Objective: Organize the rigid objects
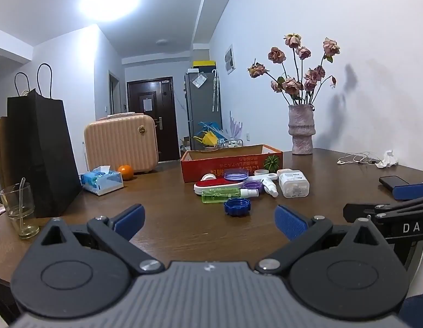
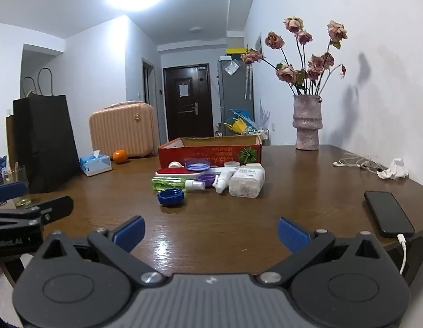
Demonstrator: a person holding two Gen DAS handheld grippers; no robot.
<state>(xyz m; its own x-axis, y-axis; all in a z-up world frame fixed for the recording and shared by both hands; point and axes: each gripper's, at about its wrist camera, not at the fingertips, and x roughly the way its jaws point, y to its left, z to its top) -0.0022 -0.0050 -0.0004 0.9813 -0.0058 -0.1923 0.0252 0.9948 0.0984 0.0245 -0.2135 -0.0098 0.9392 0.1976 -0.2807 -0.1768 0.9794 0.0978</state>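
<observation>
A cluster of small rigid objects lies mid-table in front of a red cardboard box [image 1: 230,161] [image 2: 208,151]: a dark blue cap [image 1: 237,206] [image 2: 171,196], a green spray bottle [image 1: 221,194] [image 2: 170,183], a clear rectangular container [image 1: 293,183] [image 2: 247,181], a purple cap [image 1: 253,185] [image 2: 206,178], a red and white case [image 1: 219,183] [image 2: 178,171], a blue-rimmed lid [image 1: 235,175] [image 2: 197,165] and a small white bottle [image 1: 269,187] [image 2: 222,181]. My left gripper [image 1: 210,222] is open and empty, short of the blue cap. My right gripper [image 2: 211,232] is open and empty, nearer the table's front edge.
A black phone [image 2: 387,213] on a cable lies at the right. A vase of dried roses [image 1: 301,128], earphones [image 2: 356,162] and crumpled tissue [image 2: 394,169] are far right. A black paper bag [image 1: 39,153], glass [image 1: 18,210], tissue box [image 1: 102,181], orange [image 1: 125,172] and pink suitcase [image 1: 121,142] stand left.
</observation>
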